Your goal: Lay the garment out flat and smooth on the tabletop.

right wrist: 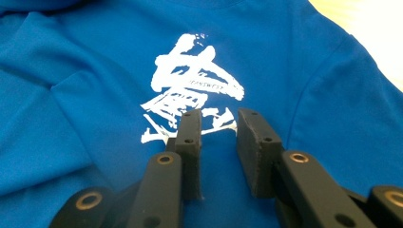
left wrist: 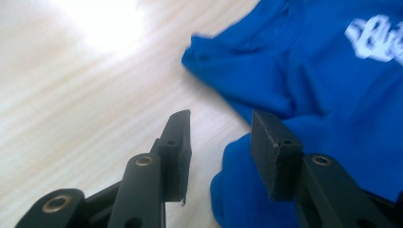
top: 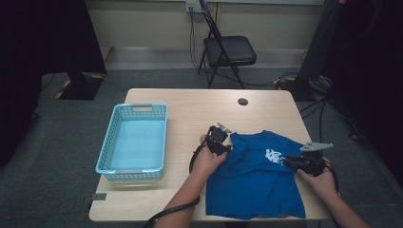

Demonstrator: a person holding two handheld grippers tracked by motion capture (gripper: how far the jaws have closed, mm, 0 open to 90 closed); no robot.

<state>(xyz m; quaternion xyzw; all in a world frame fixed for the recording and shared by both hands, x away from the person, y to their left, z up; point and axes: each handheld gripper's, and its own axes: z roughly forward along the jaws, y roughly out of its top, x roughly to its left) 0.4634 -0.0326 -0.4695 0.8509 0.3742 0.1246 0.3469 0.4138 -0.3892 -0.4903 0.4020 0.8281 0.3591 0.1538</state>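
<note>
Blue t-shirt (top: 254, 183) sits at the table's (top: 190, 109) near right corner, left gripper (top: 219, 140) part open over its left sleeve holding nothing, right gripper (top: 297, 164) narrowly open over the print, empty.

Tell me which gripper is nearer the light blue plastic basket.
Left. The left gripper sits at the blue T-shirt's edge, beside the light blue plastic basket; the right gripper is over the shirt's far side.

- High view: even overhead room light, table (top: 190, 190) bright, both side edges of the frame nearly black.
- Left gripper view: strong white glare on the wood above and left of the fingers (left wrist: 178, 142); shirt (left wrist: 332, 71) print beyond them smeared.
- Right gripper view: print ahead of the fingers (right wrist: 190, 137) sharp; overexposed corner upper right.
</note>
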